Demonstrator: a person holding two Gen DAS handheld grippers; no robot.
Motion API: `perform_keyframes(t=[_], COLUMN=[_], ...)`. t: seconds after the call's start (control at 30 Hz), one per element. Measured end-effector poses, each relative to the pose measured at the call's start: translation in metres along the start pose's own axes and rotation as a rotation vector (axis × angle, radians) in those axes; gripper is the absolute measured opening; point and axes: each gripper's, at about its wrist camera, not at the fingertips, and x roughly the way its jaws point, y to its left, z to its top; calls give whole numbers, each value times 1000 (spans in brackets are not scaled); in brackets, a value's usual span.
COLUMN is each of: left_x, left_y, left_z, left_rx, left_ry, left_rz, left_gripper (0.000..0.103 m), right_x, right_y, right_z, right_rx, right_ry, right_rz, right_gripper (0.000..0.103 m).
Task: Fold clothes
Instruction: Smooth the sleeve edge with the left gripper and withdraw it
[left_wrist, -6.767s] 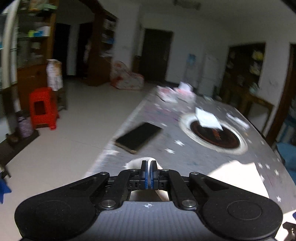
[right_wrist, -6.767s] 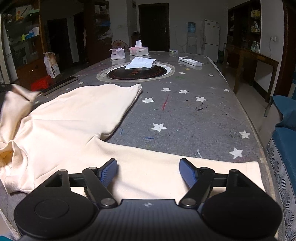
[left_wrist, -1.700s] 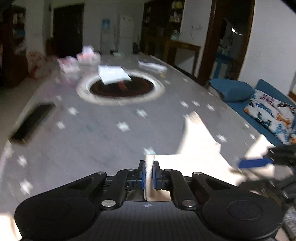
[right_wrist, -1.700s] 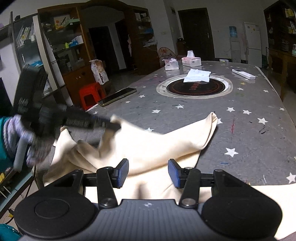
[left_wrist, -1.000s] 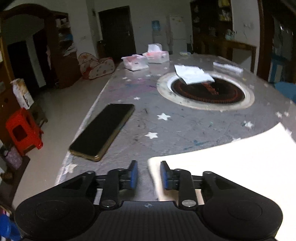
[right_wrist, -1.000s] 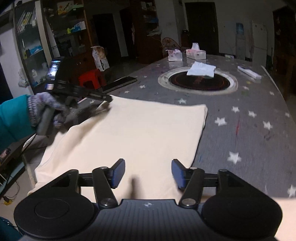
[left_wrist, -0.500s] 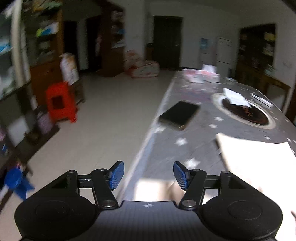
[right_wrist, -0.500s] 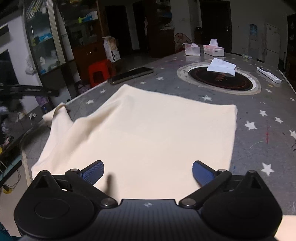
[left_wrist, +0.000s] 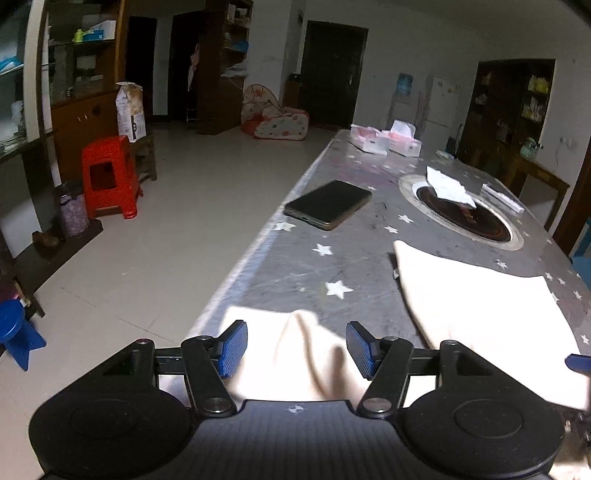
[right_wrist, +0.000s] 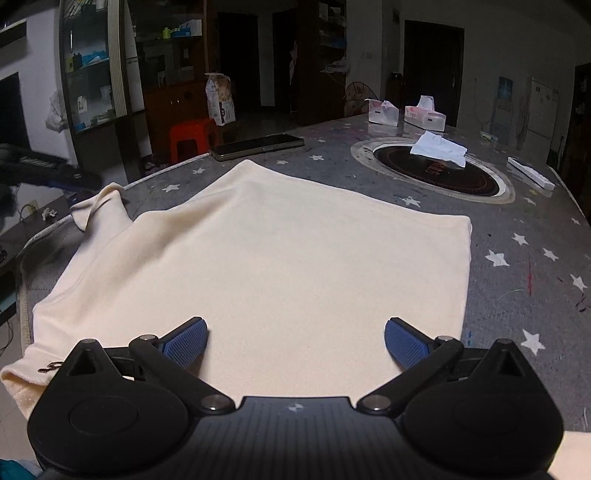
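Two grippers, left gripper (left_wrist: 296, 349) and right gripper (right_wrist: 295, 341), hover with jaws spread wide and empty over a cream garment (right_wrist: 266, 266) folded flat on the star-patterned table (right_wrist: 524, 236), near a smartphone (right_wrist: 256, 146).

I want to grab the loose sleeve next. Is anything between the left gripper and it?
Nothing visible. The left gripper is open with the sleeve lying right between its fingers. The phone sits well beyond it on the table.

cream garment (right_wrist: 295, 266), grey star-patterned table (right_wrist: 524, 236), seemingly red stool (left_wrist: 110, 173)
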Motion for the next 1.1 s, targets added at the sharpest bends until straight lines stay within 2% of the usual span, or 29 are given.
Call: perform_keyframes(t=[0.1,0.17,0.27,0.37,0.43,0.53,0.63,0.67,0.83,0.9,0.97,1.0,1.07,1.1], left_x=[16,27,32,21,4,-30,-54,-56,-54,-57,-63,-66,-72,-74], left_y=[-4,-7,1,10,16,36,59,65,99,109,113,113,110,107], left_z=[3,4,1,0,0,-3,-21,-28,-65,-73,-73,-71,-64,-58], left_rx=[-10,-16,-53,-95,-121,-200,-259,-259,-312,-326,-332,-330,-320,-312], left_ry=[35,58,68,32,-44,-218,-327,-311,-156,-125,-120,-124,-146,-166], left_rz=[28,47,55,32,-12,-101,-152,-122,59,110,114,111,97,86], left_gripper=[60,40,17,11,11,11,12,15,15,14,15,18,38,45], right_x=[0,0,0,1,1,1,1,1,1,0,0,0,0,0], right_y=[-1,-1,-2,-2,-2,-2,-2,-2,-2,-2,-1,-1,-1,-1], right_z=[0,0,-1,-1,-1,-1,-1,-1,-1,-1,-1,-1,-1,-1], right_rx=[2,3,5,5,5,5,4,4,3,3,3,3,3,3], right_ry=[-2,-3,-3,-3,-3,-3,-2,-2,-2,-2,-2,-2,-2,-2], right_rz=[2,2,4,4,4,4,3,3,3,3,2,2,2,2], right_gripper=[103,103,103,103,103,103,103,103,103,103,103,103,103,103])
